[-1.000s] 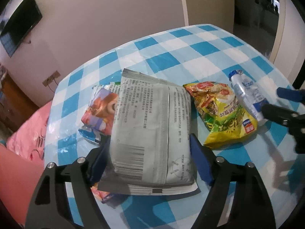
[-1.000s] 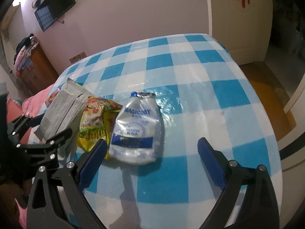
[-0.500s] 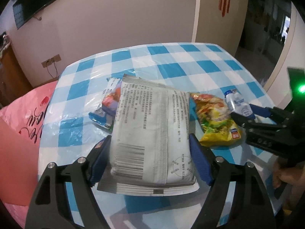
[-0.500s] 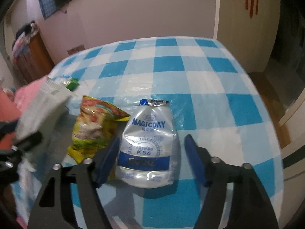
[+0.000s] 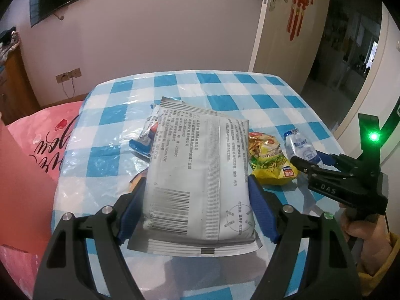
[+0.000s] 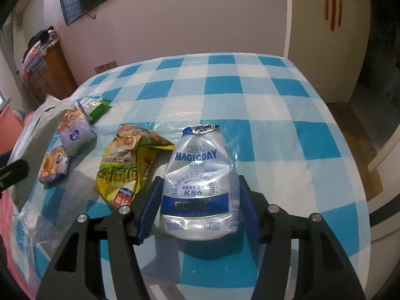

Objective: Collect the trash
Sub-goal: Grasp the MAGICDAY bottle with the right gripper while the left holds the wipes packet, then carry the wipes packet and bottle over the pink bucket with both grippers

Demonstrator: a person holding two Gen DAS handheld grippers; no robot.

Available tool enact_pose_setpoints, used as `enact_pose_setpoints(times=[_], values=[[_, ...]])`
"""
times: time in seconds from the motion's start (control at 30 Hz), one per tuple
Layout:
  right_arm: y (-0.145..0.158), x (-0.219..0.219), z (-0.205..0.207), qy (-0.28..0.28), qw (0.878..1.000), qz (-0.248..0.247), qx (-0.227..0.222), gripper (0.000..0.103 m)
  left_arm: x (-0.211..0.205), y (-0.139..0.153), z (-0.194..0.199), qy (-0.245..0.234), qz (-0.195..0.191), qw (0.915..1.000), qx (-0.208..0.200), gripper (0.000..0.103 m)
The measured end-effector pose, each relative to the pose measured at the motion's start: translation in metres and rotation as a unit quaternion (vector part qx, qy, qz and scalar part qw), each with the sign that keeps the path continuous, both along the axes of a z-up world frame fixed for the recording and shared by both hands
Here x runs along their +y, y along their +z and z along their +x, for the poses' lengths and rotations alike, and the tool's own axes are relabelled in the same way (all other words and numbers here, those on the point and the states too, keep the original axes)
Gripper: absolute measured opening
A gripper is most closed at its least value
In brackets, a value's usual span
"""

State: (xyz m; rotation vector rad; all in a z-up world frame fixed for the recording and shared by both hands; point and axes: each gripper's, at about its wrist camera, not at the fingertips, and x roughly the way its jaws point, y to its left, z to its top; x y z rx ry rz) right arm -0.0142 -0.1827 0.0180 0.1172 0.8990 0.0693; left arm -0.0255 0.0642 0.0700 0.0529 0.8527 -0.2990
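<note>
- The left claw (image 5: 197,212) holds the silver packet (image 5: 200,182), low centre of its frame; it should keep a firm squeeze while carrying it towards the pink bag (image 5: 37,150) at left.
- The right claw (image 6: 198,208) brackets the white pouch (image 6: 200,182) on the table (image 6: 287,115), pads touching its sides; whether it is truly pinched cannot be told, so a firm close before lifting seems wise.

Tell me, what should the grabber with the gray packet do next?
Probably carry it left to the pink bag. The left gripper already pinches the gray packet on both sides, lifted above the table, and the bag sits just past the table's left edge.
</note>
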Motion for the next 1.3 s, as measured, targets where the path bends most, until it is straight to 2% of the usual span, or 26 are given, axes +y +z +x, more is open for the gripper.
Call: enact_pose_setpoints(times=[0.5,0.87,1.1,1.3], values=[[0.048,0.032,-0.014,0.046,0.998,0.013,-0.029,0.059,0.031,0.027,-0.027,0.02,-0.018,0.9991,-0.034,0.078],[0.083,0.084,-0.02,0.109,0.993,0.024,-0.039,0.059,0.073,0.056,-0.038,0.071,-0.004,0.9948,-0.072,0.078],[0.107,0.131,-0.019,0.166,0.984,0.043,-0.045,0.059,0.112,0.078,-0.046,0.113,0.009,0.9889,-0.096,0.078],[0.134,0.188,-0.015,0.233,0.969,0.064,-0.049,0.059,0.156,0.101,-0.057,0.159,0.012,0.9795,-0.122,0.078]])
